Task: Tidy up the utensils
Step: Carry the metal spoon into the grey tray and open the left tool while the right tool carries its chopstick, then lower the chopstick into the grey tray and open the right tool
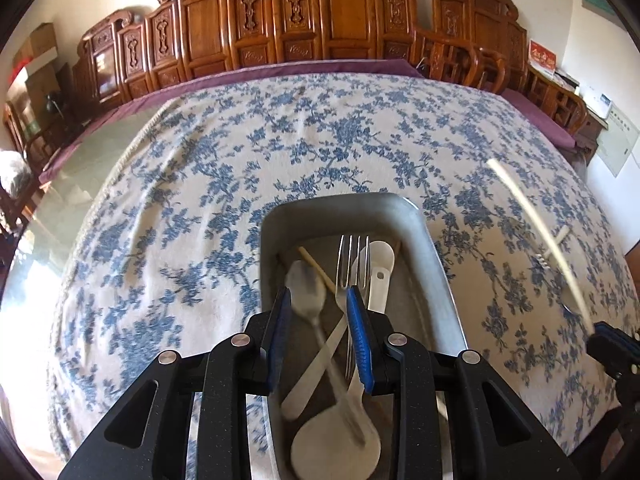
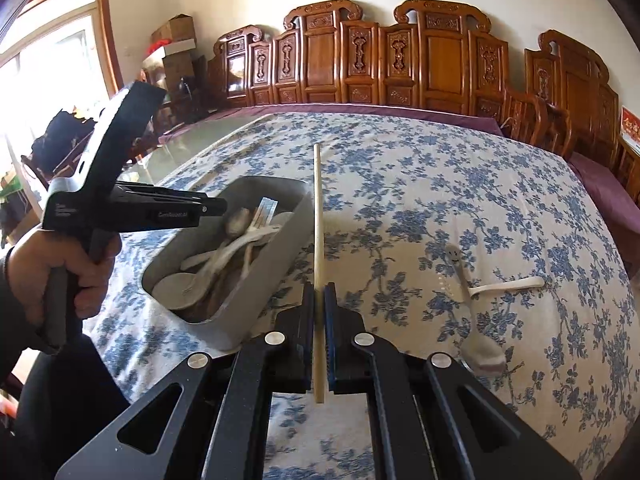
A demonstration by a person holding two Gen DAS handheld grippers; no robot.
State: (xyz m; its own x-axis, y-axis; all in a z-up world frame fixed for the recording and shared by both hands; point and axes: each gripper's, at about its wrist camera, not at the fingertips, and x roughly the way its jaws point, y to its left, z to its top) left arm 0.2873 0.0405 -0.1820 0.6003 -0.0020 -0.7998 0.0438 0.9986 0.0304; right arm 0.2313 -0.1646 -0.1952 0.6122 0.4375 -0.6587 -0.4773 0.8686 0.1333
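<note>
A grey metal tray point(image 1: 438, 268) on the floral cloth holds a fork point(image 1: 353, 260), white plastic spoons point(image 1: 381, 276), a chopstick point(image 1: 316, 268) and other utensils. My left gripper point(image 1: 319, 294) hovers just above the tray with its blue pads apart, pressing on nothing. A blurred metal spoon point(image 1: 306, 286) lies loose below the gap. In the right wrist view, my right gripper point(image 2: 319, 289) is shut on a pale wooden chopstick point(image 2: 317, 220) that points away, just right of the tray point(image 2: 280, 258). The left gripper point(image 2: 220, 208) is over the tray's far end.
A metal spoon with a smiley handle point(image 2: 459, 268) and a white plastic spoon point(image 2: 508, 285) lie on the cloth point(image 2: 440, 184) to the right. Carved wooden chairs point(image 2: 400, 64) line the far side. Bare glass tabletop point(image 1: 80, 184) shows to the left. A hand point(image 2: 48, 272) grips the left tool.
</note>
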